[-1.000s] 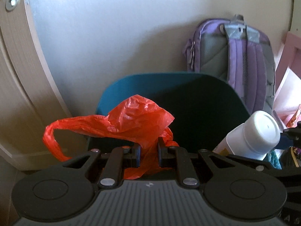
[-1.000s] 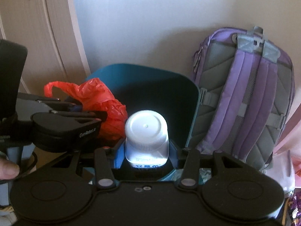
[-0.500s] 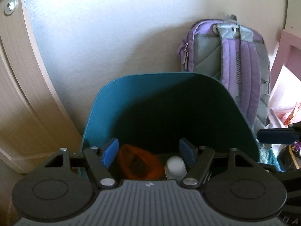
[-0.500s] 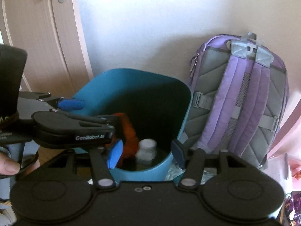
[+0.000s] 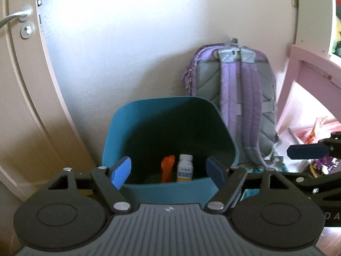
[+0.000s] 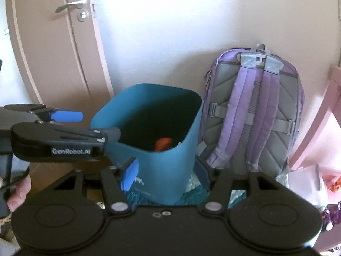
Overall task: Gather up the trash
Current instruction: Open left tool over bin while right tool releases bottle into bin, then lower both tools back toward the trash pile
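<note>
A teal trash bin [image 5: 119,128] stands on the floor against the wall; it also shows in the right wrist view [image 6: 162,162]. At its bottom lie an orange plastic bag [image 5: 168,167] and a white pill bottle [image 5: 185,168]. In the right wrist view only the orange bag [image 6: 163,144] shows inside. My left gripper [image 5: 169,171] is open and empty above the bin's near rim. My right gripper [image 6: 166,173] is open and empty in front of the bin. The left gripper [image 6: 64,128] shows from the side at the left of the right wrist view.
A purple and grey backpack [image 5: 240,98] leans on the wall right of the bin. A beige door [image 6: 53,53] stands at the left. Pink furniture [image 5: 309,81] and small clutter [image 5: 319,164] are at the right. A teal patterned cloth [image 6: 191,194] lies by the bin's base.
One second ago the left gripper held the orange bag and the right held the white bottle. Both opened, the items dropped into the bin, and both grippers have pulled up and back.
</note>
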{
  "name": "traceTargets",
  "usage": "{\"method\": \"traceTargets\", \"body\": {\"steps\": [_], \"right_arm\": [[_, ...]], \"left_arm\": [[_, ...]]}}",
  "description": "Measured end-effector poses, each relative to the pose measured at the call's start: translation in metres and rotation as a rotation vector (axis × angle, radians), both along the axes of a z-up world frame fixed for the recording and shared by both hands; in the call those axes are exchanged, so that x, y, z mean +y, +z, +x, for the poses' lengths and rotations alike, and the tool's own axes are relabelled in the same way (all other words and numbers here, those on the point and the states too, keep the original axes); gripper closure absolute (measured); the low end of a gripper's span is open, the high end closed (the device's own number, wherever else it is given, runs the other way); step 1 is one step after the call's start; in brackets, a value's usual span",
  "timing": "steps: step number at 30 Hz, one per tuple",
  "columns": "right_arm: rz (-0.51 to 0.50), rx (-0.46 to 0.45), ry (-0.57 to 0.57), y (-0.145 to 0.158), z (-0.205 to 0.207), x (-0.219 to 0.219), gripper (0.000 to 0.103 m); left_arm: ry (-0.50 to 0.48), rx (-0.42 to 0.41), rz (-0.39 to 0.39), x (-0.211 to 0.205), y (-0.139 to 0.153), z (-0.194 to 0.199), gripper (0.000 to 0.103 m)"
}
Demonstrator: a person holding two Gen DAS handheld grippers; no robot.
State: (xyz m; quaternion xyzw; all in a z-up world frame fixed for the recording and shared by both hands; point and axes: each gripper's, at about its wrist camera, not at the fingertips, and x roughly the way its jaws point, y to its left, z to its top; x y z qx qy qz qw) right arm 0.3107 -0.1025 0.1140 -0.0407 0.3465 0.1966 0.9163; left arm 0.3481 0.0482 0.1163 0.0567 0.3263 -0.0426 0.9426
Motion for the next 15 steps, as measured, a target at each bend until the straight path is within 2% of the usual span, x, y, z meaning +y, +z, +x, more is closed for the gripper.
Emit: {"method": "traceTargets", "body": {"steps": [8,15], "right_arm": [[0.005,-0.009,0.016,0.000,-0.055,-0.013,0.044],[0.037,0.011,0.002,-0.022,-0.096,-0.028,0.044]], "left_arm": [[-0.044,-0.002,-0.039,-0.004,0.004,-0.048,0.021],[-0.087,0.004,-0.071,-0.009,-0.004,-0.091,0.019]]}}
